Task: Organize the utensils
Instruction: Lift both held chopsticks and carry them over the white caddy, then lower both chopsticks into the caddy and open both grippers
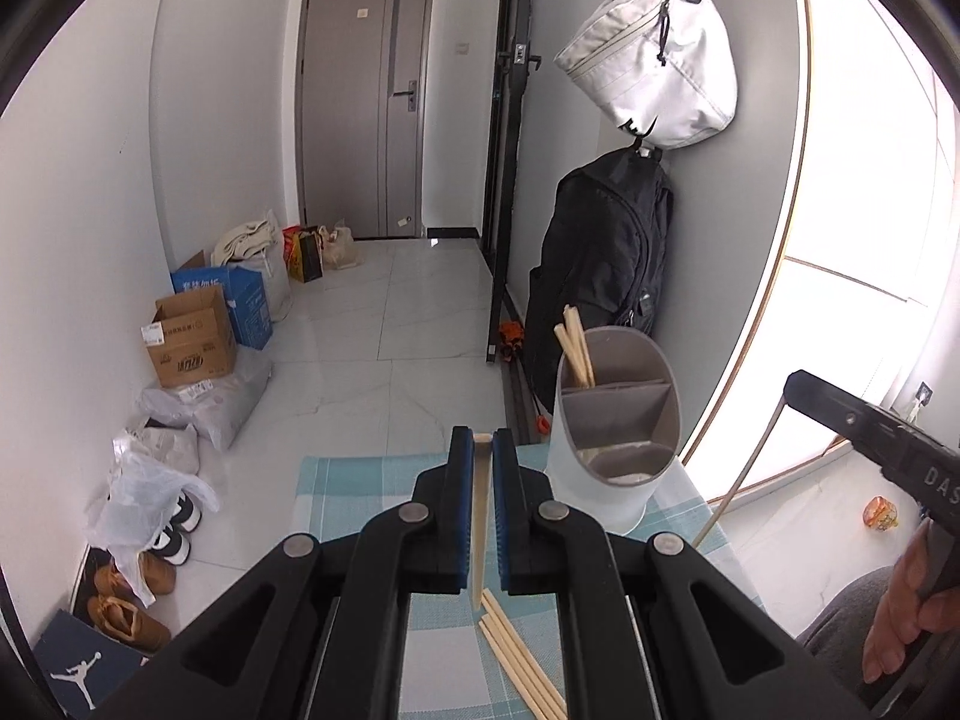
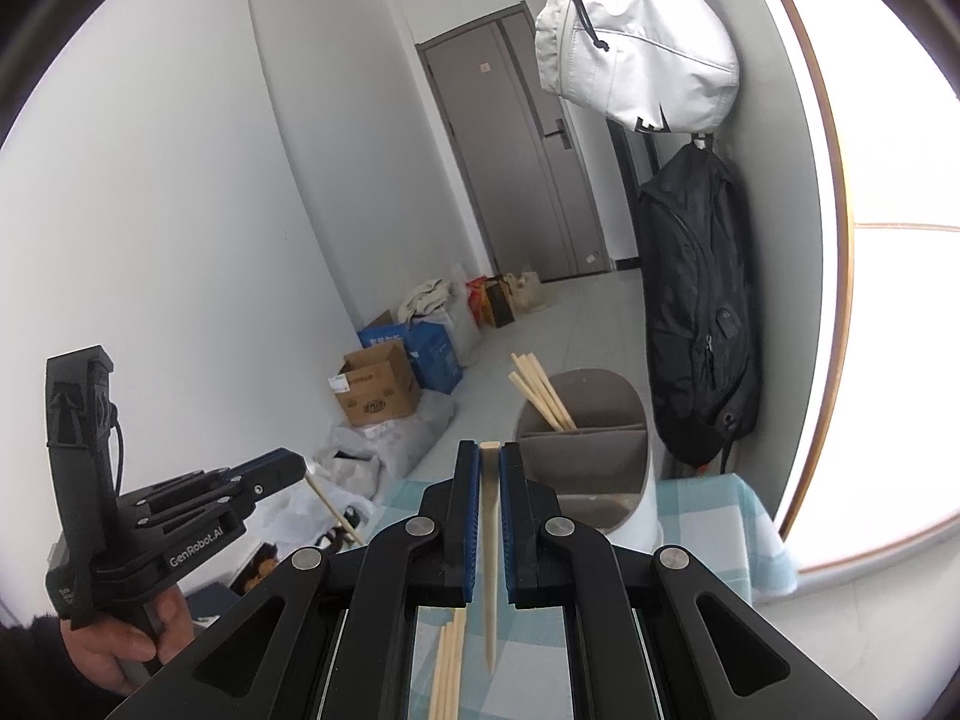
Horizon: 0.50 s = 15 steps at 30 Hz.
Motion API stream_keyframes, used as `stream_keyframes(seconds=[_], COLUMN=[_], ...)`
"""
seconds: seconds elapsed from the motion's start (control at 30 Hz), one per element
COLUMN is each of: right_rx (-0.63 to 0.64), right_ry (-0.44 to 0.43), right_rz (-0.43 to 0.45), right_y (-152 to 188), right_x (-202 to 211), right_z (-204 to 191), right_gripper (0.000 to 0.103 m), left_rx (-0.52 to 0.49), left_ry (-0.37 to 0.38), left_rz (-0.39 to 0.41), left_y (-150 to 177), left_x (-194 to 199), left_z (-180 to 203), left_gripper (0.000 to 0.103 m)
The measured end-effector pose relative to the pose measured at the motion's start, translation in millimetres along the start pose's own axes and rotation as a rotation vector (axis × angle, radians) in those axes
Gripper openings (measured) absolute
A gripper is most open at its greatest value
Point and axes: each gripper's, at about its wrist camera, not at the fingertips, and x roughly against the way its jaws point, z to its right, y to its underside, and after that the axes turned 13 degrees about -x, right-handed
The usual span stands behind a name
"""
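Note:
My left gripper (image 1: 482,441) is shut on a pale wooden chopstick (image 1: 479,516), lifted above the checked cloth. My right gripper (image 2: 490,453) is shut on another pale chopstick (image 2: 490,552), tip hanging down. A white utensil holder (image 1: 606,480) with grey compartments stands ahead on the right; two chopsticks (image 1: 576,348) lean in its far compartment. In the right wrist view the holder (image 2: 585,450) shows with several chopsticks (image 2: 540,390) in it. Loose chopsticks (image 1: 516,654) lie on the cloth below the left gripper, and loose chopsticks (image 2: 450,660) show under the right one. The left gripper (image 2: 303,471) appears at left, chopstick in its jaws.
A teal checked cloth (image 1: 360,480) covers the small table. A black backpack (image 1: 600,258) and a white bag (image 1: 654,54) hang on the wall behind the holder. Cardboard boxes (image 1: 192,336), bags and shoes (image 1: 132,588) line the floor at left. A person's hand (image 1: 906,612) grips the right tool.

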Motion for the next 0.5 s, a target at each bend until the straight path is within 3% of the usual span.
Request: stream_keyframes(seconds=[0.5], right_rx=[-0.014], right_ry=[-0.007], right_rz=[0.061], right_y=[-93.3], right_x=[7.1], right_z=[2.9], right_gripper=[0.006], left_rx=[0.062], left_ry=[0.136], left_rz=[0.058], left_y=[-114.5], left_x=[24.8], left_z=[6.0], left_gripper=[0.002])
